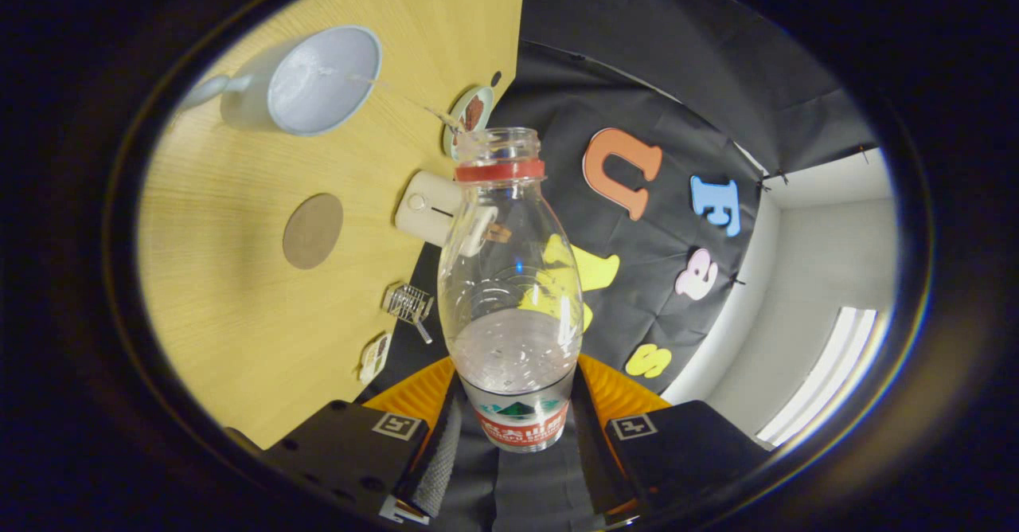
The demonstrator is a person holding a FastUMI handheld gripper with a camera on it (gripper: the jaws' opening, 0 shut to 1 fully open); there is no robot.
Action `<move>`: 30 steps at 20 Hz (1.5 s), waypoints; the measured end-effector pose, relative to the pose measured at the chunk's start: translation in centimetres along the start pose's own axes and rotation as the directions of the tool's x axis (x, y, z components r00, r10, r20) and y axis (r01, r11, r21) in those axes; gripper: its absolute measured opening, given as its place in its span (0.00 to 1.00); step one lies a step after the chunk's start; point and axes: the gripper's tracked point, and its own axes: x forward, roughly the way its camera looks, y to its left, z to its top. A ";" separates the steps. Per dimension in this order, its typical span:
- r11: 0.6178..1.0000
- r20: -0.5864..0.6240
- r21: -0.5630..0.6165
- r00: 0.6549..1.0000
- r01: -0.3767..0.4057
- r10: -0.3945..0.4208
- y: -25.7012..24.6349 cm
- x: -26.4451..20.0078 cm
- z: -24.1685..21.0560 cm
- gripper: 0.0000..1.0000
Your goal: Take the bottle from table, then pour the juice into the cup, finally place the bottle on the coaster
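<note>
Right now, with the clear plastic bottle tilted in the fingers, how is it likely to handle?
The clear plastic bottle with a red neck ring sits clamped between both fingers, uncapped and partly filled, so it is probably fairly light. Its thin walls may flex under a firm squeeze. A thin stream arcs from its mouth to the pale blue mug, so any wobble could spill liquid onto the wooden table.

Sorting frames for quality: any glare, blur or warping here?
Gripper view: fisheye bends the table edge; highlights glint on the clear bottle clamped in the tool; the cup and coaster look sharp; a bright ceiling light sits beyond the booth wall.
</note>
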 end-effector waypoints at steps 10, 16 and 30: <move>0.998 -0.002 -0.050 0.999 0.040 -0.040 -1.6 0.0 -0.1 0.72; 0.996 -0.005 -0.063 0.998 0.055 -0.056 -2.5 -0.3 -0.1 0.72; 0.999 -0.007 0.018 1.000 0.028 -0.028 -1.4 -0.5 -0.2 0.72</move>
